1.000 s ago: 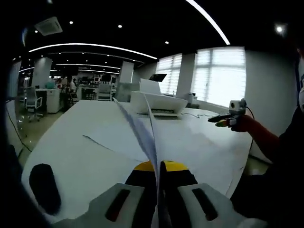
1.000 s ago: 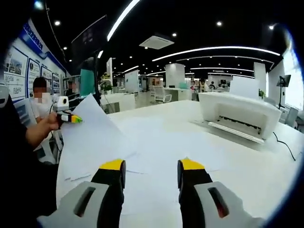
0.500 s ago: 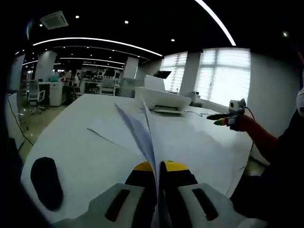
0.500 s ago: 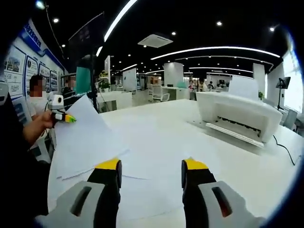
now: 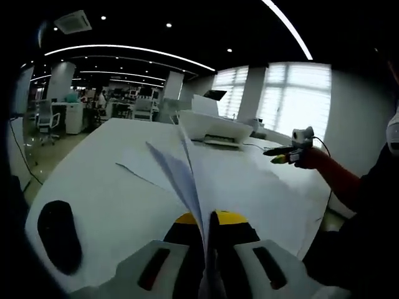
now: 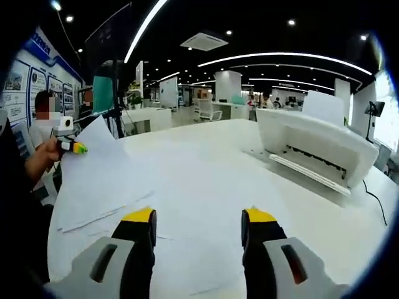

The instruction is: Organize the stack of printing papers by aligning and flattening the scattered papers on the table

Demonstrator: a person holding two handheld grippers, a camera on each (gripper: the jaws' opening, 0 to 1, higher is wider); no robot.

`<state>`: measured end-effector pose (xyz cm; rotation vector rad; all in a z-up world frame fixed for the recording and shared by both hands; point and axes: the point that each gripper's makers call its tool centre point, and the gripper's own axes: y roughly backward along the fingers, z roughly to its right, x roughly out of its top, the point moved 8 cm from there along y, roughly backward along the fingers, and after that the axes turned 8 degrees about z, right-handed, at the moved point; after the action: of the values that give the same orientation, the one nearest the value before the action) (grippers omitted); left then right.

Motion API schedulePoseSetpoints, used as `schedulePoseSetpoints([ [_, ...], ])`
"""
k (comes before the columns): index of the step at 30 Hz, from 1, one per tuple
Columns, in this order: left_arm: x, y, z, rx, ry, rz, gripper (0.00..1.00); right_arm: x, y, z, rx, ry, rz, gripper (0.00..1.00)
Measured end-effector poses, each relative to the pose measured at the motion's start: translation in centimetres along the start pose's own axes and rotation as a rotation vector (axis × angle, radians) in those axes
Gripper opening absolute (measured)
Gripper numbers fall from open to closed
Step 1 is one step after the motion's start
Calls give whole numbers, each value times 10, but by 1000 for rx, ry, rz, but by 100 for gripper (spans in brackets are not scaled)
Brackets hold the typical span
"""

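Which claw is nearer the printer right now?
Right. The right claw is open over loose sheets, facing the printer just ahead. The left claw is farther back at the table's edge, clamped on papers.

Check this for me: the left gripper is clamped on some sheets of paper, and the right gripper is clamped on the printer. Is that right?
Not quite. The right gripper holds nothing: in the right gripper view its jaws stand open over the papers on the table, and the printer sits apart, further back. The left gripper is indeed clamped on sheets, as the left gripper view shows.
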<state>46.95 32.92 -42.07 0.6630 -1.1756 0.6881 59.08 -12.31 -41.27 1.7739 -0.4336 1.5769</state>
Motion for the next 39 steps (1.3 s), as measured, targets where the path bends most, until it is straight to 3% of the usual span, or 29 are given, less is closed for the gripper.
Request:
schedulePoseSetpoints([
  [24,1,-9,0,1,16,-35,8,29,-82,53,65,62,-41,62],
  [31,0,-9,2,6,19,-49,8,29,-97,65,87,87,-67,64],
  [39,1,-10,4,16,17,-60,8,27,-108,76,103,65,-52,64],
])
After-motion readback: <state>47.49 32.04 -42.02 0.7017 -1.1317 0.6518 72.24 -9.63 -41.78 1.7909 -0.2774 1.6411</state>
